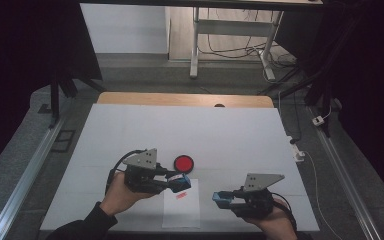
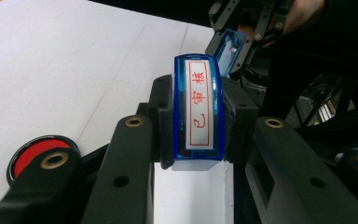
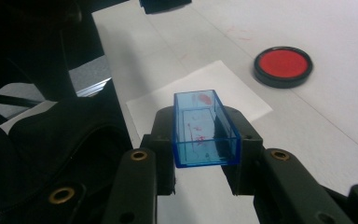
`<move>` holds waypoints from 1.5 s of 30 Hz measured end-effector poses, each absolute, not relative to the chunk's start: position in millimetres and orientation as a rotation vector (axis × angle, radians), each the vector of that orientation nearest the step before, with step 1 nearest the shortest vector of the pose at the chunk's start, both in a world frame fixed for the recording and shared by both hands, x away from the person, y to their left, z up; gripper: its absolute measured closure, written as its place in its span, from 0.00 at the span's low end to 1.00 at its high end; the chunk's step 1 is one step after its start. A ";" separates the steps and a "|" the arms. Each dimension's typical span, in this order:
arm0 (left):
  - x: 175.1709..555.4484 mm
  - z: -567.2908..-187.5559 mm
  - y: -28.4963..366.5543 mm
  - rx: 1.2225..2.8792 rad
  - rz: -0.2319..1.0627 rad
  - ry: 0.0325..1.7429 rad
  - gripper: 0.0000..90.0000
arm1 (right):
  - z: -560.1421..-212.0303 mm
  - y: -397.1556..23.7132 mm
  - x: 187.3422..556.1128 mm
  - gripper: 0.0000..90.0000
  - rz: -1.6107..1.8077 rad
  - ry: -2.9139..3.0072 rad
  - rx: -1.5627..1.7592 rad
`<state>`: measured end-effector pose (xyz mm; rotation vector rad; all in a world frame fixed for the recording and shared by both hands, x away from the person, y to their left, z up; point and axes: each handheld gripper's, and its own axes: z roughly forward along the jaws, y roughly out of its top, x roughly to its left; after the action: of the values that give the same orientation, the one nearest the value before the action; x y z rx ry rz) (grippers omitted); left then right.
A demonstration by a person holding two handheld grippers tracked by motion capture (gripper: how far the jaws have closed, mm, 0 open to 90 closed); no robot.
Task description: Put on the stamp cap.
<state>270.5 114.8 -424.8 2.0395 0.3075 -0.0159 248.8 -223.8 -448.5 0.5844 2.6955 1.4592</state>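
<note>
Left gripper (image 1: 180, 183) is clamped on a blue stamp (image 2: 199, 112), jaws pressed against both long sides. The stamp's label faces the left gripper view: white strip, red rectangular border, three red Chinese characters, reads 已审核. In the high view the stamp (image 1: 182, 182) sits just above the top edge of the white paper sheet (image 1: 181, 215), near its upper right corner.

Right gripper (image 1: 223, 199) is closed on a clear blue stamp cap (image 3: 205, 128), an open rectangular box gripped by its long sides, hollow end up toward the camera. Red ink smears inside it, plus faint red marks on the inner wall, not readable. In the high view the cap (image 1: 222, 199) is just right of the paper sheet, apart from it.

Paper sheet lies on the white table cover (image 1: 130, 135), at the near edge between the two hands. A small red print (image 1: 181, 196) is on the sheet's upper part, too small to read.

Round red ink pad (image 1: 183, 163) in a black rim sits open on the cover, just beyond the sheet's top edge, close behind the left gripper. In the right gripper view the pad (image 3: 283, 64) is well beyond the sheet's far corner.

Left hand (image 1: 120, 195) and right hand (image 1: 272, 220) hold the grippers from the bottom.
</note>
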 end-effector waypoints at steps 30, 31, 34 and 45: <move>266.9 -425.4 107.1 2.058 0.000 0.124 0.78 | -464.8 -163.3 271.6 0.76 1.596 2.796 0.301; 266.7 -425.5 106.9 2.058 0.000 0.118 0.78 | -465.2 -161.4 272.0 0.76 1.601 2.796 0.295; 266.1 -425.8 106.1 2.057 -0.003 0.107 0.78 | -465.4 -156.3 273.1 0.76 1.603 2.806 0.267; 265.0 -426.9 104.0 2.060 -0.016 0.061 0.78 | -464.4 -145.5 273.8 0.76 1.621 2.819 0.194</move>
<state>265.0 104.0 -426.9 2.0605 0.0611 -0.0161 273.8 -145.5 -464.4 0.1943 2.8185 1.6212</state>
